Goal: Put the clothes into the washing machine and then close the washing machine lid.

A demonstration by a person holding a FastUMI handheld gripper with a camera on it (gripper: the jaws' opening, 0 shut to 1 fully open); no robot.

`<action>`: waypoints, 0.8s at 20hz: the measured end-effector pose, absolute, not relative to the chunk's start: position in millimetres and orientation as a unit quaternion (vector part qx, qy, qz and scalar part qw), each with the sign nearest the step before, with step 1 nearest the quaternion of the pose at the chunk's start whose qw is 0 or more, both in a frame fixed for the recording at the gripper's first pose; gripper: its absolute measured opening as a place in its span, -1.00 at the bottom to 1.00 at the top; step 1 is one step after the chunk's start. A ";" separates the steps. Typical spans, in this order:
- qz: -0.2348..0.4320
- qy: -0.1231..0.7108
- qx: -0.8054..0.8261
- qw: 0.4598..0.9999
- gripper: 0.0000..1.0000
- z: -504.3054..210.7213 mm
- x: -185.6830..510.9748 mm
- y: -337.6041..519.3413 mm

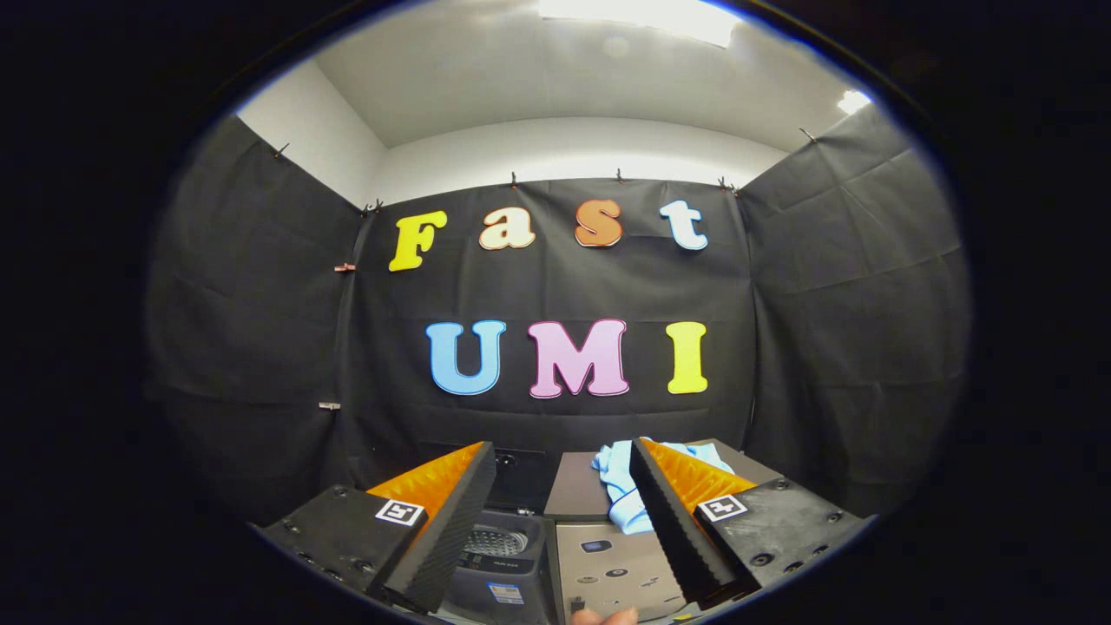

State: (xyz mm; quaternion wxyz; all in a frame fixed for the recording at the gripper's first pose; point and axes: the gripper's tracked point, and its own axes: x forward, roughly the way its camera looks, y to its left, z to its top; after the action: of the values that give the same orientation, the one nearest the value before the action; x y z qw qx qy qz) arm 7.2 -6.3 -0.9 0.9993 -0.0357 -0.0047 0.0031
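Note:
My gripper (pixel 564 460) is open, its two fingers spread wide with nothing between them. Below and between the fingers sits the washing machine (pixel 499 564), its lid up so the drum (pixel 495 542) shows near the left finger. A light blue cloth (pixel 618 486) lies crumpled on a brown surface (pixel 577 486) just ahead, partly hidden by the right finger. The gripper hangs above both and touches neither.
A grey control panel (pixel 612 569) with buttons lies beside the drum, between the fingers. A fingertip of a person's hand (pixel 603 617) shows at its near edge. Black cloth walls close the booth at the back and on both sides.

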 end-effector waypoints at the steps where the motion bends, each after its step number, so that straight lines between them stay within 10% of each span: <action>1: 0.007 -0.002 -0.032 0.999 0.97 -2.2 10.8 -6.7; 16: 0.011 0.117 -0.015 0.993 0.97 -49.4 107.9 -75.2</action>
State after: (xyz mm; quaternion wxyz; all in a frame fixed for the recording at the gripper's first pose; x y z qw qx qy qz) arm 107.9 -75.2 -49.4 0.9929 -0.0147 0.1174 0.0109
